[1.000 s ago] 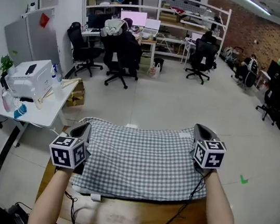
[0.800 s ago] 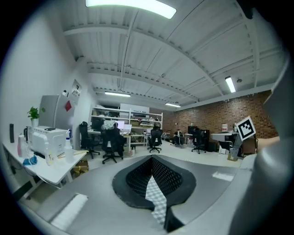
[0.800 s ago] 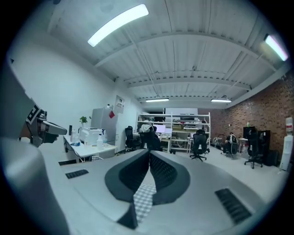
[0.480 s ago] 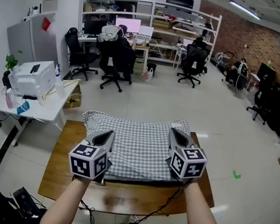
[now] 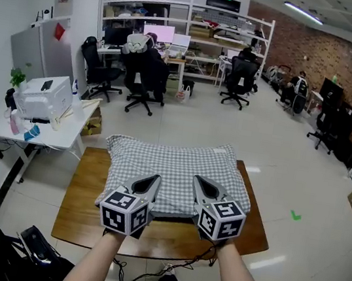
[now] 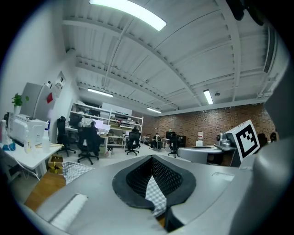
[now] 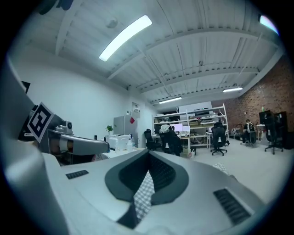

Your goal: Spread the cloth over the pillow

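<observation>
While cloth [image 5: 172,166] covers the table [image 5: 80,211], left tongs [image 5: 151,183] and right tongs [image 5: 201,185] pinch it.

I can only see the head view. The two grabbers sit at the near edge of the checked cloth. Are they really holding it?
Observer: Yes for the left gripper. The left gripper view shows its jaws shut on a strip of the checked cloth.
Operator: And the other one?
Observer: Same there. The right gripper view shows the right gripper with its jaws shut and a fold of the cloth pinched between them.
</observation>
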{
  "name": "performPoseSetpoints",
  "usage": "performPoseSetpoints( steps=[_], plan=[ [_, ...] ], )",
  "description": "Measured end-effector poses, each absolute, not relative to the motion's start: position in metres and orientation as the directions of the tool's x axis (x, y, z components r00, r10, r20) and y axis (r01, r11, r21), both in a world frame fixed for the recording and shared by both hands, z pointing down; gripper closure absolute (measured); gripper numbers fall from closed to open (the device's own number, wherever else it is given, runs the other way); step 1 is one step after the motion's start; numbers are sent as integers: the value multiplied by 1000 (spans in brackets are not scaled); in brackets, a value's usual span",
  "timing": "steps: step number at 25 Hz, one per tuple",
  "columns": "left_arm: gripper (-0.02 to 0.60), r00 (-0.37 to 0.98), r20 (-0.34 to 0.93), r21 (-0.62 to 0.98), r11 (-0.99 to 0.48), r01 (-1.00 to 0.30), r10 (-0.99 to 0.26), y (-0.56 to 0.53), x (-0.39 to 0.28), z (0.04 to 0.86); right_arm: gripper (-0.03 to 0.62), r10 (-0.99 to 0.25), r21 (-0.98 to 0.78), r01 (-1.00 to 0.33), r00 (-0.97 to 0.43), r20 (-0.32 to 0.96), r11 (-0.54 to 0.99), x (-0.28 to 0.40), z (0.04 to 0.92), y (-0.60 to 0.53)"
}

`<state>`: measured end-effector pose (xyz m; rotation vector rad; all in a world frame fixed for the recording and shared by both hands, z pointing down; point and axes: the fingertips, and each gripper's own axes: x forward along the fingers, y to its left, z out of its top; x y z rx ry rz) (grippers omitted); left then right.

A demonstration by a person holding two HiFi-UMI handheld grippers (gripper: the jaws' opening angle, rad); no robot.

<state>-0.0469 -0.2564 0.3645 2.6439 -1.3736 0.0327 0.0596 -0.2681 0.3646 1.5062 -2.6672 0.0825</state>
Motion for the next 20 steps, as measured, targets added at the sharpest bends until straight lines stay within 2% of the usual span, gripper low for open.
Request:
performPoseSetpoints(
  steps=[9, 20],
  plan=[
    [575, 607, 135, 102, -598, -795, -783, -238, -24, 384, 582, -823, -44, -830, -557, 114, 556, 40, 384, -241],
    [575, 609, 151, 126, -596, -793, -779, -238, -28, 395, 582, -821, -24, -828, -560, 114, 561, 36, 381, -243]
  ],
)
